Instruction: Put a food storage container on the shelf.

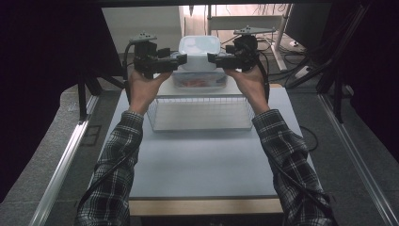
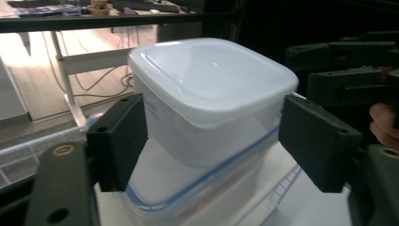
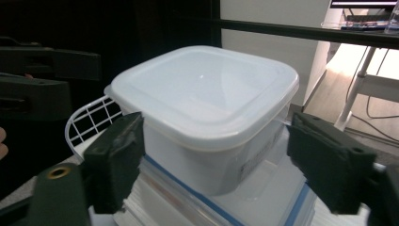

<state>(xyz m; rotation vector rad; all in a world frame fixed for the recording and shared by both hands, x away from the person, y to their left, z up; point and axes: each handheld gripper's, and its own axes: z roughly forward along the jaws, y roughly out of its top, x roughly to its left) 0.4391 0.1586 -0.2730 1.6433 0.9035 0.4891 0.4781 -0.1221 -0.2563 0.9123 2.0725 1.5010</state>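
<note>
White tub (image 1: 199,49): translucent white plastic, square with rounded corners, matching white lid snapped on, walls tapering slightly toward the base. Contents couldn't be made out through the walls. It sat stacked on a flatter clear container (image 1: 197,81) with a blue seal line around its lid; something reddish showed through that one's wall in the high view. The stack stood at the far end of the table (image 1: 207,160), just behind a white wire basket (image 1: 200,114).

Labels: a small printed patch was on the tub's side wall (image 3: 254,162), too blurred to read. No brand legible anywhere.

Left gripper (image 1: 181,60): held up off the table at tub height on the tub's left side, pointing inward toward it. Left hand (image 1: 145,84) wrapped the grip from below, forearm in a plaid sleeve angled up from the table's near edge. In the left gripper view the jaws stood spread wide, one on either side of the tub, not clamped; the left jaw looked very near the wall, contact unclear.

Right gripper (image 1: 212,59): mirrored pose on the tub's right side, pointing inward. Right hand (image 1: 249,82) underneath, plaid sleeve likewise. Jaws spread apart and flanking the tub in the right gripper view, with gaps visible on both sides.

Both grey three-cornered plates faced up.
</note>
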